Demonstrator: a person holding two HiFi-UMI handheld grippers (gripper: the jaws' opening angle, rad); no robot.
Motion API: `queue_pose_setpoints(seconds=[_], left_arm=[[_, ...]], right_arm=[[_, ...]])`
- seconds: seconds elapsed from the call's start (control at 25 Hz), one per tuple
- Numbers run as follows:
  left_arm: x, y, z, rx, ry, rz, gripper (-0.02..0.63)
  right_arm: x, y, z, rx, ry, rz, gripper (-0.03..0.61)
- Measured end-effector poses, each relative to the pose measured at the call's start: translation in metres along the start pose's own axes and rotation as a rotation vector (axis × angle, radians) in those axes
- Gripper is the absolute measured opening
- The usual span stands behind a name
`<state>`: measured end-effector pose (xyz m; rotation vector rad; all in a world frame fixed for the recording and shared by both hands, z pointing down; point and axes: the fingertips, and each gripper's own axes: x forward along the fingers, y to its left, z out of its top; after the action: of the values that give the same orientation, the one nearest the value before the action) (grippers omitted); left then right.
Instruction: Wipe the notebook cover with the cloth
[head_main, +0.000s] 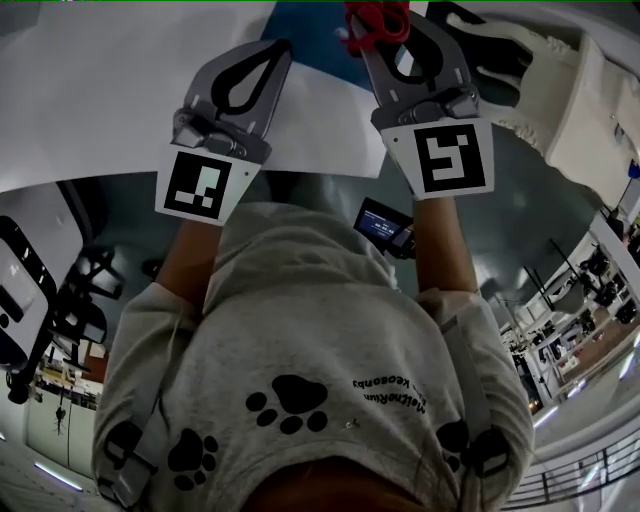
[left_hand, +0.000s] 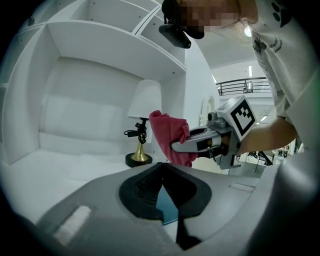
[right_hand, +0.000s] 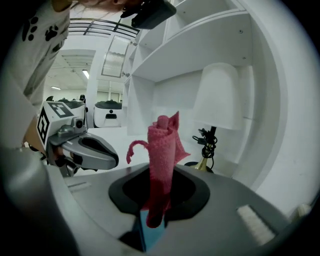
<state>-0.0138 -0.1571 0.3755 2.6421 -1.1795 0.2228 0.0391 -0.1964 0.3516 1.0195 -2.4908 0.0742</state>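
Pink-red waffle-weave cloth (right_hand: 162, 150): rolled into upright bunch, one loose tail curling aside. Right gripper (right_hand: 161, 172) clenched on cloth, above blue notebook cover (head_main: 300, 25), well back from white bench's (head_main: 100, 90) near edge. Left gripper (left_hand: 161, 175): jaws closed tip to tip, empty, alongside. Both forearms extended forward.

A line of print (head_main: 392, 393) is noted on the grey sweatshirt (head_main: 300, 300), upside down and too blurred to be read. No other text is legible.
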Motion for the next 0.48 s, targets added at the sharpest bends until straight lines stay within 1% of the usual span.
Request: queue_pose_setpoints(seconds=[0.2,0.4,0.48], left_arm=[[0.005,0.007,-0.022,-0.013,0.050,0.005,-0.003],[0.008,0.013,-0.042,-0.026,0.111,-0.003,-0.003],[0.010,0.016,-0.052,-0.034,0.143,-0.004,-0.003]], right_arm=[[0.017,0.005,-0.013,-0.043,0.078,0.053,0.064],[0.037,0.011,-0.029,-0.142,0.163,0.114,0.064],[0.045,0.013,-0.035,-0.160,0.197,0.133,0.064]])
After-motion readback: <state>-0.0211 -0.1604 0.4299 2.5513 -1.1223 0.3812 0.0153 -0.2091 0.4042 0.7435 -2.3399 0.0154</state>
